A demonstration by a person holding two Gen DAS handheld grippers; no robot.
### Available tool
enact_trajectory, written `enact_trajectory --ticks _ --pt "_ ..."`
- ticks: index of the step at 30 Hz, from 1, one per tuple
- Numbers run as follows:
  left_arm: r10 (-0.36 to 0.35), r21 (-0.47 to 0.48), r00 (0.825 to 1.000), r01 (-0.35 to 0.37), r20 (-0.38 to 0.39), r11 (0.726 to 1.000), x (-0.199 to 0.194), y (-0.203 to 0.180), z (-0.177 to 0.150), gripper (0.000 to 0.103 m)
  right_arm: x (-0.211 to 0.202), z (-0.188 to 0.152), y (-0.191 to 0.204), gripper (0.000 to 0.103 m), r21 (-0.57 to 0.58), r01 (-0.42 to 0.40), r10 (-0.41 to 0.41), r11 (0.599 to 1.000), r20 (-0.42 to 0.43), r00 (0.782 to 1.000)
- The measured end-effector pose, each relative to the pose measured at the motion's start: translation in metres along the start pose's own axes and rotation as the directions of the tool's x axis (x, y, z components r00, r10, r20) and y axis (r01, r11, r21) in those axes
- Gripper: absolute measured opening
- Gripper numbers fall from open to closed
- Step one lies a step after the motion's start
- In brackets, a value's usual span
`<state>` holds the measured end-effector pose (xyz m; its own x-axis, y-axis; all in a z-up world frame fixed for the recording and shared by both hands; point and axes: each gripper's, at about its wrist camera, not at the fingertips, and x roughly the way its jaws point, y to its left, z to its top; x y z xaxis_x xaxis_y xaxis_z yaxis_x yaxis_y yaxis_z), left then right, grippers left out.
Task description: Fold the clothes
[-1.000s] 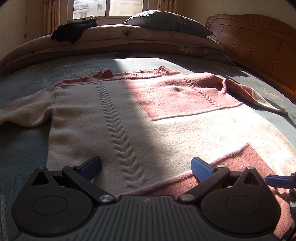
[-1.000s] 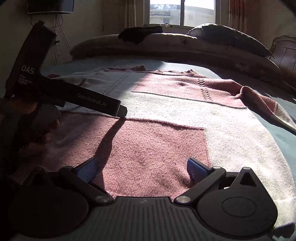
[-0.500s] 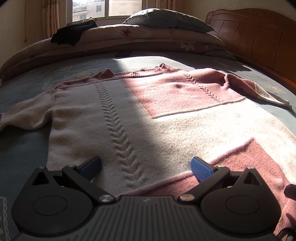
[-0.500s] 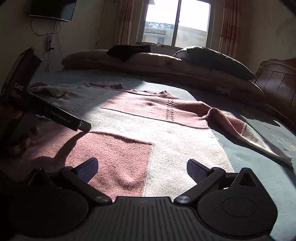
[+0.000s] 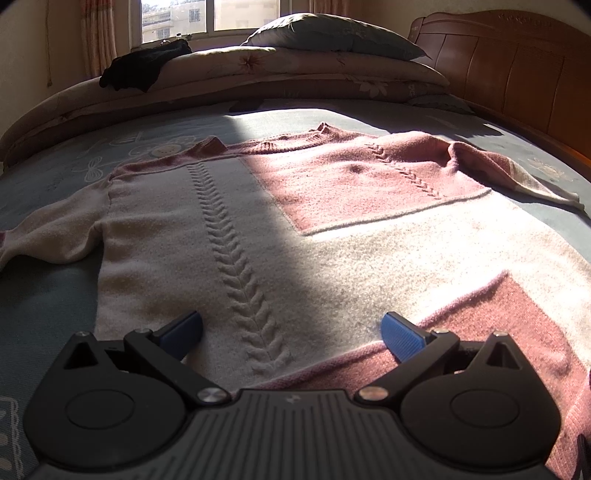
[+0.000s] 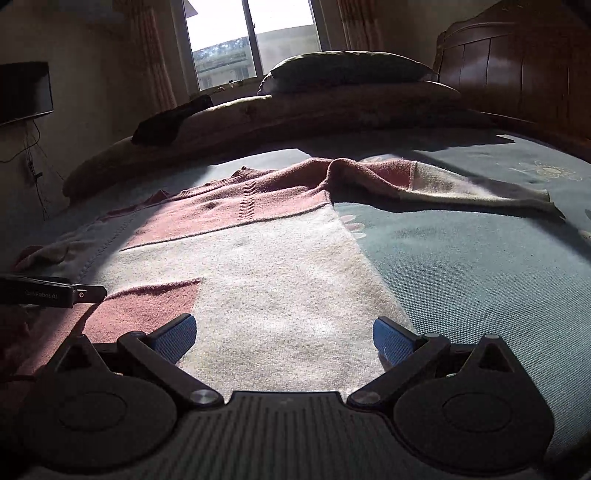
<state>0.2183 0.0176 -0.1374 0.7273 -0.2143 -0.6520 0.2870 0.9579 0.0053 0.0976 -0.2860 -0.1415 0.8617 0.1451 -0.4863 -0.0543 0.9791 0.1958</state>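
A cream and pink knitted sweater (image 5: 332,236) lies flat on the bed, collar toward the pillows, hem toward me. Its left sleeve (image 5: 48,240) spreads out to the left; its right sleeve (image 6: 461,184) lies out to the right. My left gripper (image 5: 291,328) is open and empty over the hem near the cable-knit stripe. My right gripper (image 6: 284,332) is open and empty over the sweater's (image 6: 258,266) lower right corner. The left gripper's body (image 6: 48,291) shows at the left edge of the right wrist view.
The bed has a blue-grey patterned cover (image 6: 480,258). A rolled quilt (image 5: 295,77), a pillow (image 5: 332,33) and a black garment (image 5: 144,70) lie at the far side. A wooden headboard (image 5: 517,74) stands at the right.
My right gripper has swung right, from the pink patch to the sweater's lower right corner. My left gripper has stayed almost still over the hem.
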Motion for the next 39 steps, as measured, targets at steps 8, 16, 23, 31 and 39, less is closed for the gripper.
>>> enact_trajectory --ticks 8,16,23,31,39 --pt "-0.064 -0.099 0.997 0.058 -0.054 0.993 -0.029 -0.02 -0.008 0.102 -0.015 0.002 0.005 0.103 -0.039 -0.075 0.078 0.996 0.069 0.995" --pt "-0.007 -0.015 0.997 0.006 -0.071 1.0 -0.039 -0.046 -0.026 0.102 -0.027 0.005 0.001 0.103 -0.043 -0.11 0.113 0.993 0.094 0.989" --pt "0.022 -0.024 0.998 -0.024 -0.063 0.999 -0.055 -0.047 -0.042 0.102 -0.03 0.007 -0.006 0.103 -0.008 -0.126 0.126 0.992 0.094 0.988" --pt "0.018 -0.126 0.997 -0.028 -0.079 0.992 -0.071 -0.031 -0.029 0.102 -0.032 0.004 -0.012 0.103 0.007 -0.143 0.142 0.99 0.083 0.986" --pt "0.185 -0.281 0.982 -0.165 0.044 0.945 -0.102 0.044 -0.01 0.102 -0.032 0.002 -0.012 0.103 0.003 -0.142 0.141 0.99 0.076 0.987"
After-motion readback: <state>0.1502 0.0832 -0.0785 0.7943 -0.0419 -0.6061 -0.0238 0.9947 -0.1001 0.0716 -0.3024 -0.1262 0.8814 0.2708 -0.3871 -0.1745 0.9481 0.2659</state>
